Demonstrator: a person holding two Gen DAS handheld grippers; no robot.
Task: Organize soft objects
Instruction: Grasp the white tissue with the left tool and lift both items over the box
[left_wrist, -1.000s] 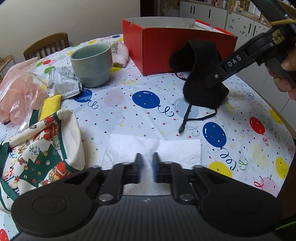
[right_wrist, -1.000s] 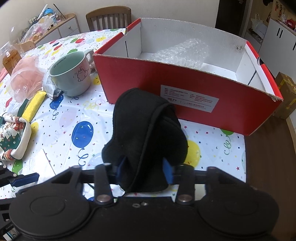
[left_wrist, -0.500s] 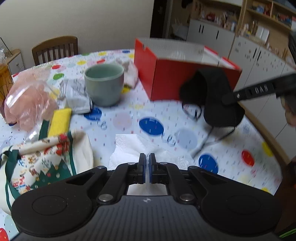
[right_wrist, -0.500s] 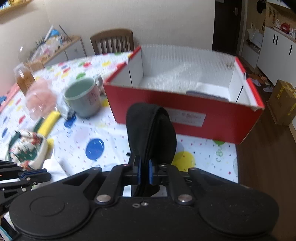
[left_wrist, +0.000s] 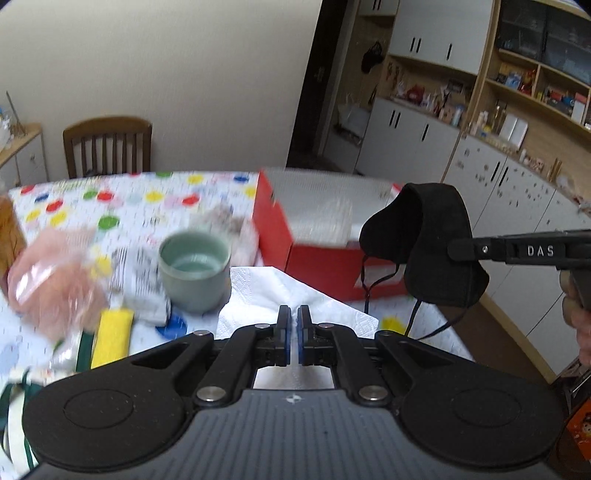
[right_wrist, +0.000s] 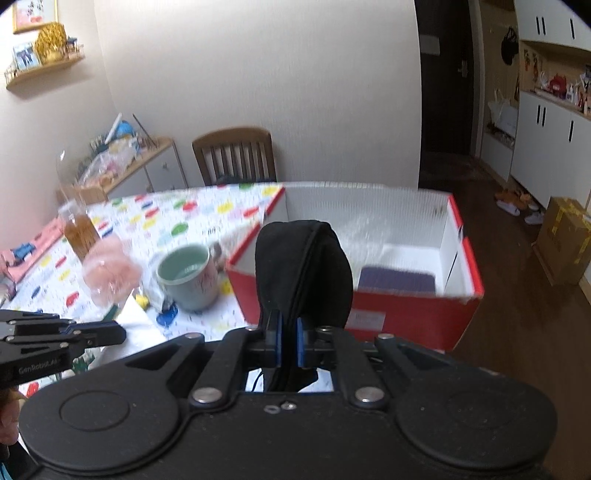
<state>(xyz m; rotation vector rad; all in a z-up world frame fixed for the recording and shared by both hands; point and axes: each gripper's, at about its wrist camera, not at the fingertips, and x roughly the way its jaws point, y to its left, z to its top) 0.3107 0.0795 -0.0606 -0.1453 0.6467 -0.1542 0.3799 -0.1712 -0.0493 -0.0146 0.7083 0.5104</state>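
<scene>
My left gripper (left_wrist: 290, 325) is shut on a white paper napkin (left_wrist: 266, 291), which is lifted off the table and fans out ahead of the fingertips. My right gripper (right_wrist: 289, 343) is shut on a black fabric face mask (right_wrist: 303, 266), held in the air in front of the open red box (right_wrist: 406, 317). In the left wrist view the mask (left_wrist: 432, 251) hangs at the right with its straps dangling, and the right gripper (left_wrist: 452, 251) comes in from the right edge. In the right wrist view the left gripper (right_wrist: 120, 334) shows at the left edge.
A green mug (left_wrist: 194, 266), a pink plastic bag (left_wrist: 55, 280), a yellow sponge (left_wrist: 110, 332) and a crumpled printed wrapper (left_wrist: 144, 280) lie on the balloon tablecloth (left_wrist: 110, 206). The box holds bubble wrap (right_wrist: 362, 232) and a purple item (right_wrist: 397, 280). A wooden chair (right_wrist: 236, 155) stands behind the table.
The left gripper closed on the napkin and lifted it off the table. The right gripper closed tight on the mask and rose with it towards the red box.
</scene>
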